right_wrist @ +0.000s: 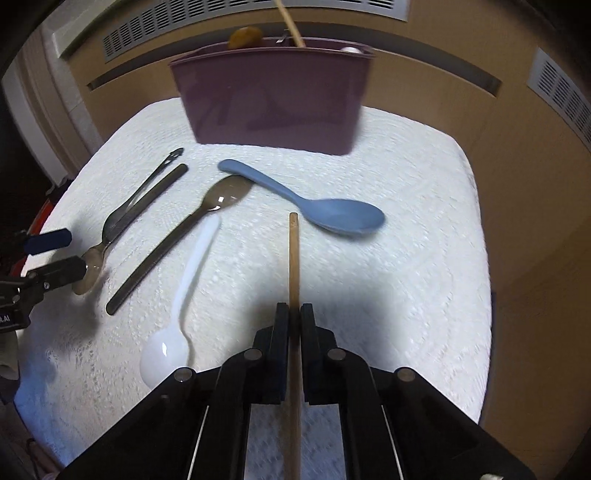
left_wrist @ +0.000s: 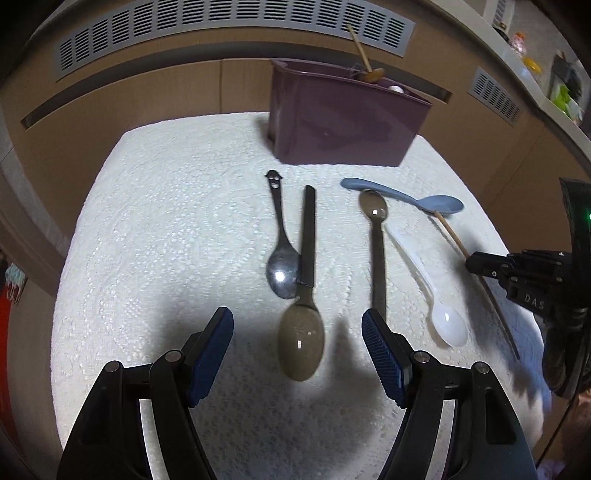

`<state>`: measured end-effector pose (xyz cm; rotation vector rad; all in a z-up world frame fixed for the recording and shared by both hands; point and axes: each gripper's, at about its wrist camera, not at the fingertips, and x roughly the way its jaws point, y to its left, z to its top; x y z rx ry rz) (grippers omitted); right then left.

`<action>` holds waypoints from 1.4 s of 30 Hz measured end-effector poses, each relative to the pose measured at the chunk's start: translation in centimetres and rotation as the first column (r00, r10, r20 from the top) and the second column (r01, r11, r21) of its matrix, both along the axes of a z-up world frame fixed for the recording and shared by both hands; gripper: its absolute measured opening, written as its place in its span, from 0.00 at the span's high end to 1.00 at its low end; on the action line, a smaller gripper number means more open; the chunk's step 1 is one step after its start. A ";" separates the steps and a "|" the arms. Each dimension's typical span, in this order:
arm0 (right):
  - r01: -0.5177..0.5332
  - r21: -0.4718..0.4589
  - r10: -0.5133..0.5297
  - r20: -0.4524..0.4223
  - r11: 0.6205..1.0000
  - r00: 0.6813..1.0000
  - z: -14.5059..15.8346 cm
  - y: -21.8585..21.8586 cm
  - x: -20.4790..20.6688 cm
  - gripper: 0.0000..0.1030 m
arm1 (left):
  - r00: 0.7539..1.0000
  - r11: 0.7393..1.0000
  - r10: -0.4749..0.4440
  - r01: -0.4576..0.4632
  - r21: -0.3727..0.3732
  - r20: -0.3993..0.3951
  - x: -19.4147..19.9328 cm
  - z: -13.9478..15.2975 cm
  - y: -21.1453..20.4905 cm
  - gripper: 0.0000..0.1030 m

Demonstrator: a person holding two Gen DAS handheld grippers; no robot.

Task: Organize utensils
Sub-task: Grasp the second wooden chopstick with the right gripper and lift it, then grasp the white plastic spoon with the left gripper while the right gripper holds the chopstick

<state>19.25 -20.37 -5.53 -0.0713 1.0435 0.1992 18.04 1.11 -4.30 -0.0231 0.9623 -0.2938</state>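
Note:
A purple holder (left_wrist: 343,118) (right_wrist: 273,99) stands at the back of the white cloth with a wooden utensil (left_wrist: 360,48) in it. Loose on the cloth lie a metal spoon (left_wrist: 282,258), a large olive spoon (left_wrist: 303,339), a brown translucent spoon (left_wrist: 375,221) (right_wrist: 221,199), a blue spoon (left_wrist: 424,201) (right_wrist: 325,210) and a white spoon (left_wrist: 439,306) (right_wrist: 184,295). My left gripper (left_wrist: 297,325) is open just above the olive spoon's bowl. My right gripper (right_wrist: 294,314) (left_wrist: 480,266) is shut on a thin wooden stick (right_wrist: 294,258) (left_wrist: 454,236), held above the cloth.
The cloth-covered table (left_wrist: 166,221) (right_wrist: 424,258) is small, with edges close on all sides. Brown cabinet panels with grey vents (left_wrist: 229,18) rise behind the holder. A shelf with small items (left_wrist: 554,85) is at the far right.

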 end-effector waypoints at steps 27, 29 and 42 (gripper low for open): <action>0.104 0.162 -0.115 0.060 0.981 0.992 0.4 -5.4 -3.6 0.95 | 0.981 0.975 -0.133 0.155 0.158 -0.140 6.7 -0.9 -15.4 0.79; 0.103 0.176 -0.114 0.055 0.979 0.992 0.5 -5.5 -3.7 0.95 | 0.980 0.973 -0.156 0.174 0.151 -0.123 6.1 -0.8 -15.1 0.84; 0.053 0.165 -0.055 0.009 0.985 0.998 0.4 -2.9 -2.0 0.95 | 0.977 0.977 -0.187 0.196 0.086 -0.103 0.6 -0.4 -6.4 0.89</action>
